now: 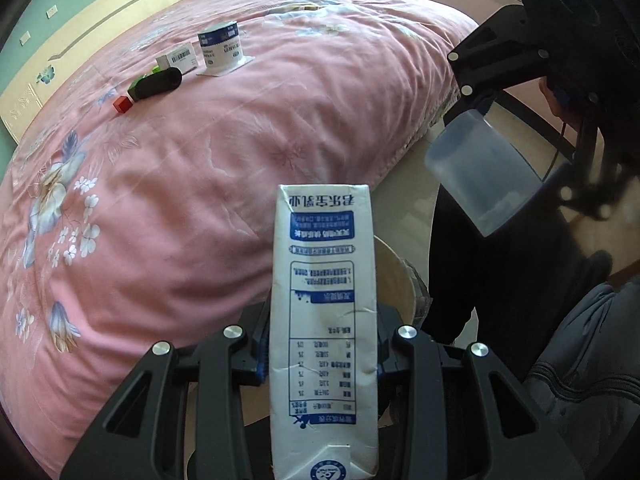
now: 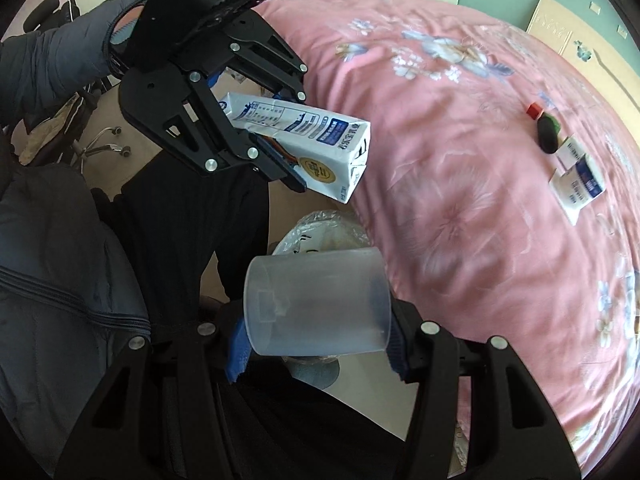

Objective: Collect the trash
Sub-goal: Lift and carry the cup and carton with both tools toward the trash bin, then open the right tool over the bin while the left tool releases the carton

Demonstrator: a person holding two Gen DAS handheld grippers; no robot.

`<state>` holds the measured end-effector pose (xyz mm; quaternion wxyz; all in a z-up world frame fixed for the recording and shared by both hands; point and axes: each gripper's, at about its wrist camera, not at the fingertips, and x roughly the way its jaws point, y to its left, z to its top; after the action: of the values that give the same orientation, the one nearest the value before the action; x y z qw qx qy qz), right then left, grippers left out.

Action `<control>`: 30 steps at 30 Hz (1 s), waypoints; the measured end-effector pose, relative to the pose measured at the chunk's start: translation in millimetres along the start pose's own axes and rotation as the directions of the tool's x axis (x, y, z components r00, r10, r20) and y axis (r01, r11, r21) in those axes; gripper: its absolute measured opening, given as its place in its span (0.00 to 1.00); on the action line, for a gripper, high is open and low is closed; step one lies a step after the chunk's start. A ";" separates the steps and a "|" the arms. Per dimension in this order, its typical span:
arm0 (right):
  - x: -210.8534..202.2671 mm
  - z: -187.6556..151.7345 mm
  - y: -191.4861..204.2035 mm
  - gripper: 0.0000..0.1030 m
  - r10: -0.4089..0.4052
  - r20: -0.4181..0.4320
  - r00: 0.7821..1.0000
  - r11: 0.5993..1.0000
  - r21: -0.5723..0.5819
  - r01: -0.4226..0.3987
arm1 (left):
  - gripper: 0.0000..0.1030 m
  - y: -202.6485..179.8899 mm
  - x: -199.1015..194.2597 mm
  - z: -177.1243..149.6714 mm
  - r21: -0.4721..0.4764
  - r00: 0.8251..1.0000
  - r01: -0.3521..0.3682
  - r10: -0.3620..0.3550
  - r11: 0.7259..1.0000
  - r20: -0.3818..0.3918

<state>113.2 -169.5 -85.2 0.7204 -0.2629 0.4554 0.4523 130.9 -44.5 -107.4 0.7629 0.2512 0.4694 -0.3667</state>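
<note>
Mostly a bed (image 1: pixel 224 152) fills both views, spread with a soft pink quilt printed with pale blue and white flowers; green walls and a cream wooden headboard (image 1: pixel 80 52) sit at the upper left of the left wrist frame, and pale floor shows beside the bed at right.

At the bottom centre of that frame the left gripper (image 1: pixel 322 344) is clamped on a tall white-and-blue paperboard milk carton (image 1: pixel 324 320), creased along one edge, which stands up between the black fingers. Below it lies a round cream bin (image 2: pixel 320 232) lined with crinkled clear plastic, though its rim is largely hidden.

At the bottom centre of the right wrist frame the right gripper (image 2: pixel 316 344) holds a frosted translucent plastic cup (image 2: pixel 316 304), cylindrical and tipped on its side, between blue-padded fingers.

Farther up the quilt, well apart from both grippers, rest a blue-and-white paper tub (image 1: pixel 222 46), a small white barcode box (image 1: pixel 178 58), a black oval object (image 1: pixel 158 82) beside a green block, and a small red cube (image 1: pixel 122 104).
</note>
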 end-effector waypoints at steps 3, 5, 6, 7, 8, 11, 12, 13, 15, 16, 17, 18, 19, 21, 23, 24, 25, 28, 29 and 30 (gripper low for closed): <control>14.4 -2.9 -2.6 0.53 0.026 -0.020 0.999 1.000 -0.005 -0.026 | 0.37 -0.5 13.4 -3.5 0.001 0.999 0.019 -0.019 1.000 -0.026; 24.1 -5.0 -5.1 0.53 0.044 -0.032 0.999 0.999 -0.001 -0.044 | 0.37 0.3 23.5 -5.4 0.003 0.999 0.024 -0.024 1.000 -0.045; 29.1 -6.1 -5.8 0.53 0.048 -0.040 0.998 0.999 -0.003 -0.049 | 0.37 1.6 29.0 -6.4 0.000 0.998 0.032 -0.032 0.999 -0.056; 34.1 -7.0 -7.2 0.53 0.058 -0.048 0.997 0.998 -0.002 -0.058 | 0.37 1.7 34.0 -7.5 0.000 0.997 0.038 -0.038 0.999 -0.067; 38.9 -7.7 -8.6 0.53 0.067 -0.056 0.996 0.998 -0.001 -0.067 | 0.37 2.1 39.6 -8.5 0.002 0.996 0.039 -0.039 0.999 -0.078; 51.9 -9.7 -11.1 0.53 0.089 -0.076 0.993 0.996 -0.001 -0.090 | 0.37 3.6 56.3 -10.4 0.004 0.993 0.057 -0.056 0.998 -0.106; 56.5 -9.8 -12.5 0.53 0.095 -0.082 0.992 0.995 0.000 -0.095 | 0.37 4.0 61.2 -11.1 0.005 0.992 0.061 -0.060 0.998 -0.114; 59.8 -10.6 -13.0 0.53 0.101 -0.088 0.991 0.995 0.000 -0.102 | 0.37 4.7 65.9 -11.6 0.006 0.990 0.066 -0.065 0.998 -0.122; 68.3 -10.8 -15.4 0.53 0.116 -0.099 0.988 0.993 0.002 -0.116 | 0.37 6.2 75.7 -12.4 0.006 0.987 0.078 -0.077 0.997 -0.138; 73.4 -10.0 -15.5 0.53 0.122 -0.106 0.987 0.992 0.003 -0.123 | 0.37 7.2 80.7 -12.7 0.005 0.986 0.080 -0.079 0.997 -0.144; 77.4 -9.8 -16.2 0.53 0.132 -0.110 0.985 0.991 0.004 -0.133 | 0.37 8.4 85.7 -12.9 0.000 0.985 0.087 -0.086 0.996 -0.152; 82.4 -9.6 -17.2 0.53 0.139 -0.118 0.983 0.990 0.004 -0.139 | 0.37 9.5 91.6 -11.8 -0.004 0.983 0.094 -0.094 0.996 -0.161; 86.8 -9.5 -18.7 0.53 0.142 -0.124 0.982 0.990 0.005 -0.143 | 0.37 8.4 98.0 -9.6 -0.005 0.981 0.097 -0.097 0.995 -0.168; 95.9 -9.7 -21.4 0.53 0.158 -0.134 0.978 0.987 0.011 -0.158 | 0.37 9.0 110.5 -6.5 -0.014 0.977 0.112 -0.113 0.994 -0.182; 104.9 -10.8 -25.4 0.53 0.171 -0.143 0.975 0.985 0.020 -0.169 | 0.37 10.9 121.4 -8.4 -0.020 0.972 0.122 -0.124 0.992 -0.198; 110.2 -11.4 -27.4 0.53 0.178 -0.148 0.973 0.984 0.026 -0.177 | 0.37 11.9 125.9 -9.9 -0.021 0.970 0.131 -0.132 0.991 -0.206; 115.0 -11.9 -29.0 0.53 0.182 -0.157 0.971 0.983 0.029 -0.180 | 0.37 12.1 131.3 -11.0 -0.023 0.967 0.139 -0.141 0.990 -0.213; 128.5 -13.5 -34.4 0.53 0.202 -0.180 0.963 0.979 0.040 -0.198 | 0.37 9.8 143.5 -15.5 -0.042 0.961 0.152 -0.158 0.987 -0.229; 133.1 -13.9 -36.1 0.53 0.203 -0.188 0.961 0.979 0.043 -0.199 | 0.37 10.6 148.3 -16.2 -0.049 0.959 0.153 -0.161 0.987 -0.235; 137.1 -13.5 -38.0 0.53 0.206 -0.194 0.959 0.978 0.048 -0.201 | 0.37 11.3 152.9 -17.5 -0.054 0.957 0.154 -0.162 0.987 -0.241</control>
<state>165.5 -140.8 -215.1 0.6249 -0.2481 0.5555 0.4892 175.0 -74.5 -252.2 0.6719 0.2427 0.5847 -0.3844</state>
